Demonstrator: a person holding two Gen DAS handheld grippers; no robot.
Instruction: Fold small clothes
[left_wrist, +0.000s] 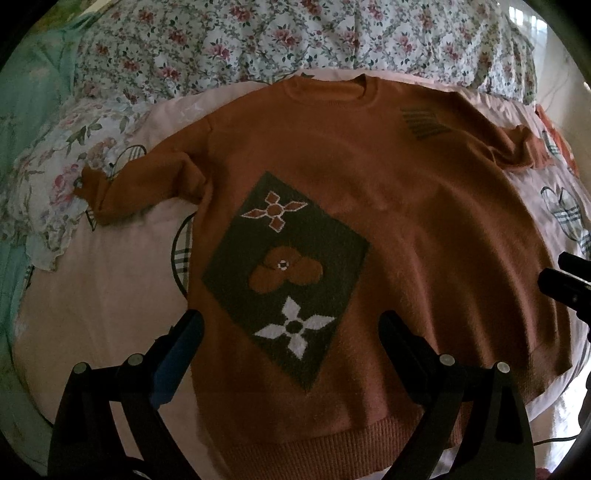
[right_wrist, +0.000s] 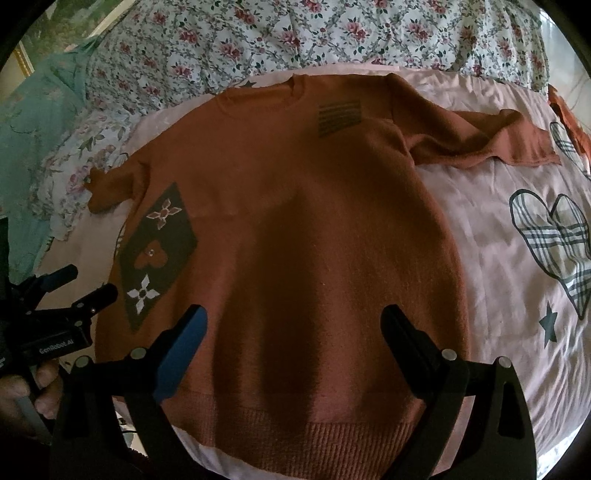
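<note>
A rust-orange knit sweater (left_wrist: 406, 206) lies flat and face up on a pink bedsheet (left_wrist: 96, 295), neck away from me, ribbed hem nearest. It bears a dark diamond patch (left_wrist: 284, 273) with flower shapes and a striped mark near one shoulder. Both sleeves are spread outward. My left gripper (left_wrist: 291, 332) hovers open above the lower front, nothing between its fingers. In the right wrist view the same sweater (right_wrist: 295, 221) fills the middle, and my right gripper (right_wrist: 295, 328) stands open over the hem area, empty. The left gripper (right_wrist: 88, 286) also shows at the left edge there.
A floral quilt (left_wrist: 258, 40) is bunched along the far side of the bed. Teal fabric (left_wrist: 33, 110) lies at the left. The pink sheet (right_wrist: 517, 258) with plaid heart prints extends to the right. A hand (right_wrist: 22, 391) grips the left tool.
</note>
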